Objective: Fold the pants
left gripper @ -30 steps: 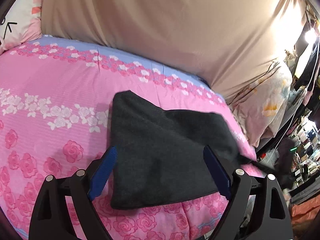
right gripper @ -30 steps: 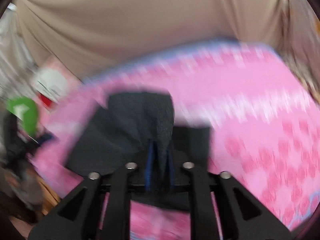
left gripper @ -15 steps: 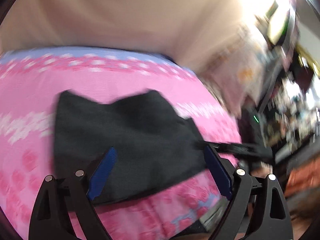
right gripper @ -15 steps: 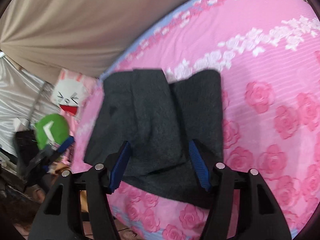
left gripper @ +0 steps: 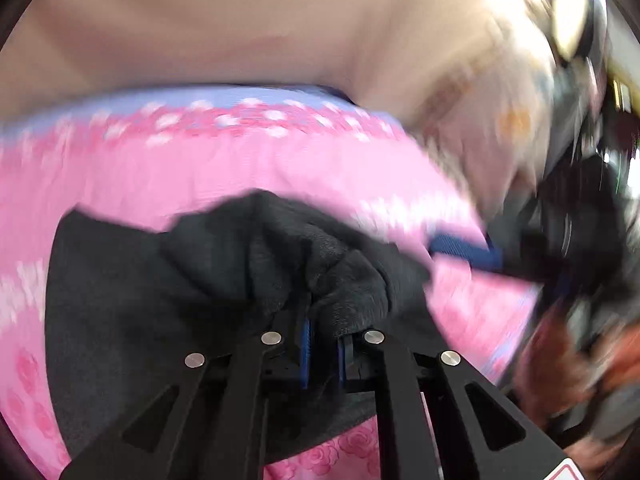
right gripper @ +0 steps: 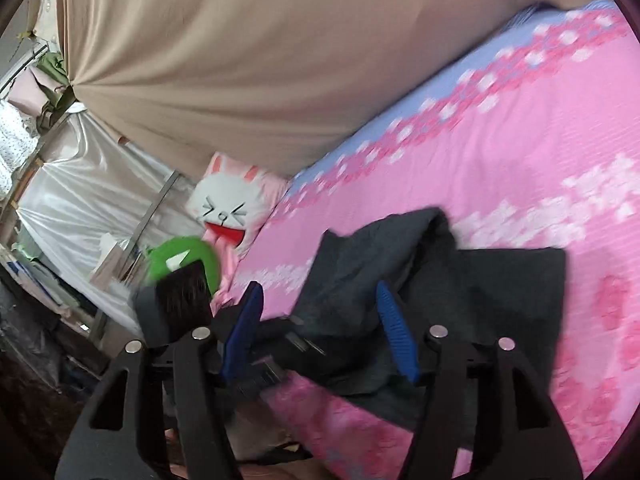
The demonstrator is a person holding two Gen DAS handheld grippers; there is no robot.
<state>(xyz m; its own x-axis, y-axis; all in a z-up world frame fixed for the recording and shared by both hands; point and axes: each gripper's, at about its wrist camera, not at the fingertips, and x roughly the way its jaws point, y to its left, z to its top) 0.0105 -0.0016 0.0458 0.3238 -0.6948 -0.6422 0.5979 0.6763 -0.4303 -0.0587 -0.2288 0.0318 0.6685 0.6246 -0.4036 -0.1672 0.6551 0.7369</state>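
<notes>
Since a second ago our left hand-held gripper (left gripper: 323, 350) has just snapped closed, pinching a bunched fold of the dark grey fleece pants (left gripper: 140, 280) on the pink rose-print bed (left gripper: 240, 164); our right hand-held gripper (right gripper: 320, 334) has been opening, its blue pads clear of the cloth.

One pants (left gripper: 160, 280), two grippers (left (left gripper: 322, 344), right (right gripper: 320, 328)), one pillow (right gripper: 232, 208)

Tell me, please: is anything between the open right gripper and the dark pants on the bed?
Nothing visible blocks it. The right gripper, whose jaws have just been opening, stands open right over the pants on the pink bedspread. The left gripper is shut on a bunched fold at the near edge, beside that path.
</notes>
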